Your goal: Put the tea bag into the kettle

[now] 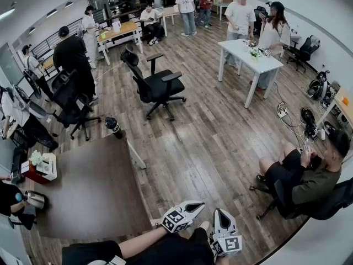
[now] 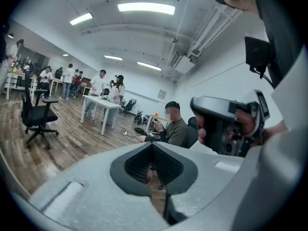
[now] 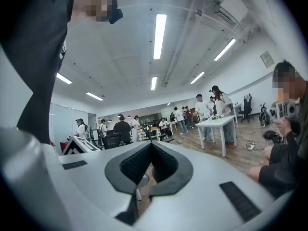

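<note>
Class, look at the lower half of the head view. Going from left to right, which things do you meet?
kettle → left gripper → right gripper → seated person

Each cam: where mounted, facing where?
Head view: person's head, steeply down at floor; left gripper, right gripper show.
Left gripper view: on it, across room; own shut jaws, right gripper alongside.
Right gripper view: on it, across room; own shut jaws.
All three share the white table.

Bright, even light from ceiling strip lamps [image 3: 160, 35]; fisheye warp w/ dark corners.
</note>
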`<action>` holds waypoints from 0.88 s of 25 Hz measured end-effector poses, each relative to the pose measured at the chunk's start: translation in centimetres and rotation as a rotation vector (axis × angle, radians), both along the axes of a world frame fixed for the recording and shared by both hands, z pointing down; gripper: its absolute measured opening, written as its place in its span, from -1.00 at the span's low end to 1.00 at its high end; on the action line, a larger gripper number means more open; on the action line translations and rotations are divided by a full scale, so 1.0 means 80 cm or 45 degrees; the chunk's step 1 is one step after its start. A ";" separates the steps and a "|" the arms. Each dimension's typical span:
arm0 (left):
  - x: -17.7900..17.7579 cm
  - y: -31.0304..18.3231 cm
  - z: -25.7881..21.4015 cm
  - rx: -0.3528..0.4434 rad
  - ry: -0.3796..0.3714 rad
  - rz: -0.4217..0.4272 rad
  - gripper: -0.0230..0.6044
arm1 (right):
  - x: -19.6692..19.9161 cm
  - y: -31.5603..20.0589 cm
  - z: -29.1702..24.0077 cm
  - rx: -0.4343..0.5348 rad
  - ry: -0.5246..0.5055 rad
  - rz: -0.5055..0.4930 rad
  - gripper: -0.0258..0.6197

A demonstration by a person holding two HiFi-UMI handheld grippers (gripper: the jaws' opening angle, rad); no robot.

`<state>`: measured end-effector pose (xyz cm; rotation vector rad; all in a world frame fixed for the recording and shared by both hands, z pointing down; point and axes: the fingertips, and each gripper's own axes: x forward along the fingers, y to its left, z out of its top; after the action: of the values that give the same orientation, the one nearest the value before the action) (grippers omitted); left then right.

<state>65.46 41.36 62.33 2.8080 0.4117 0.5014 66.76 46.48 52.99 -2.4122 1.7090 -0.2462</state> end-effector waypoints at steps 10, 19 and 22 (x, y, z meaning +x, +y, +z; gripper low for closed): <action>0.064 -0.008 -0.019 0.128 0.039 -0.148 -0.91 | 0.124 0.006 0.039 -0.006 -0.020 -0.091 -0.91; 0.128 -0.123 0.007 0.060 0.069 -0.379 -0.91 | 0.161 -0.130 0.051 -0.090 -0.045 -0.385 -0.90; 0.179 -0.178 0.002 0.041 0.141 -0.390 -0.91 | 0.179 -0.185 0.050 -0.157 -0.034 -0.433 -0.90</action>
<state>79.79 27.08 62.46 2.8645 -0.0094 0.2889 81.11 31.66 56.96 -2.1703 2.1433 -0.4379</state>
